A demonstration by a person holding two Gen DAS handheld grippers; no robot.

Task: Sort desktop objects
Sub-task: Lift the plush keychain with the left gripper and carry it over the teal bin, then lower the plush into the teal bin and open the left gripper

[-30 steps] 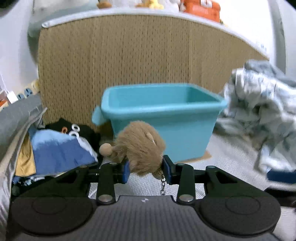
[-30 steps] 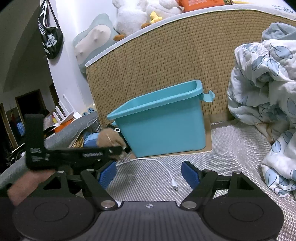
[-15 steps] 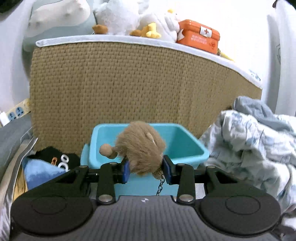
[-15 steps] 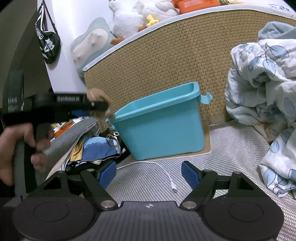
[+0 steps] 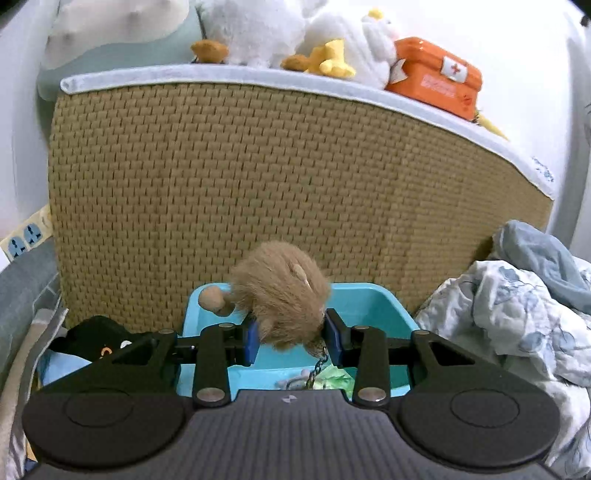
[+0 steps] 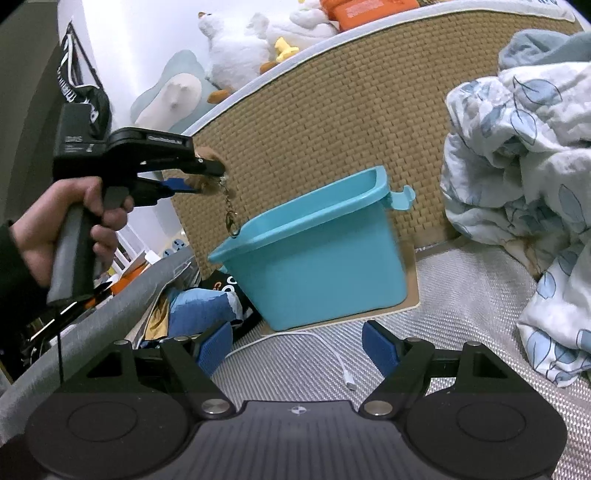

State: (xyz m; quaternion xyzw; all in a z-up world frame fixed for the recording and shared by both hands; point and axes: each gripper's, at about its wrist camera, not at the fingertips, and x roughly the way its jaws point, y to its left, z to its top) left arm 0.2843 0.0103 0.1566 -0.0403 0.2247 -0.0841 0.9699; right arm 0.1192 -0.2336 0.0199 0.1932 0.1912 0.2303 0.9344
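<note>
My left gripper (image 5: pixel 291 341) is shut on a fluffy brown plush keychain (image 5: pixel 282 295) and holds it above the open teal plastic bin (image 5: pixel 369 302). In the right wrist view the left gripper (image 6: pixel 207 177) hovers over the left rim of the bin (image 6: pixel 314 258), with the keychain's metal chain (image 6: pixel 231 214) hanging down. Small items lie in the bin's bottom (image 5: pixel 317 378). My right gripper (image 6: pixel 297 349) is open and empty, low over the woven mat, in front of the bin. A white cable (image 6: pixel 332 354) lies between its fingers.
A woven headboard (image 5: pixel 258 184) stands behind the bin, with plush toys (image 5: pixel 288 29) and an orange first-aid tin (image 5: pixel 436 77) on top. A crumpled floral blanket (image 6: pixel 517 166) lies right. Clothes (image 6: pixel 199 306) are piled left of the bin.
My left gripper has risen with the plush keychain and moved forward, from in front of the bin to above its opening. The right gripper has stayed open and nearly still.
</note>
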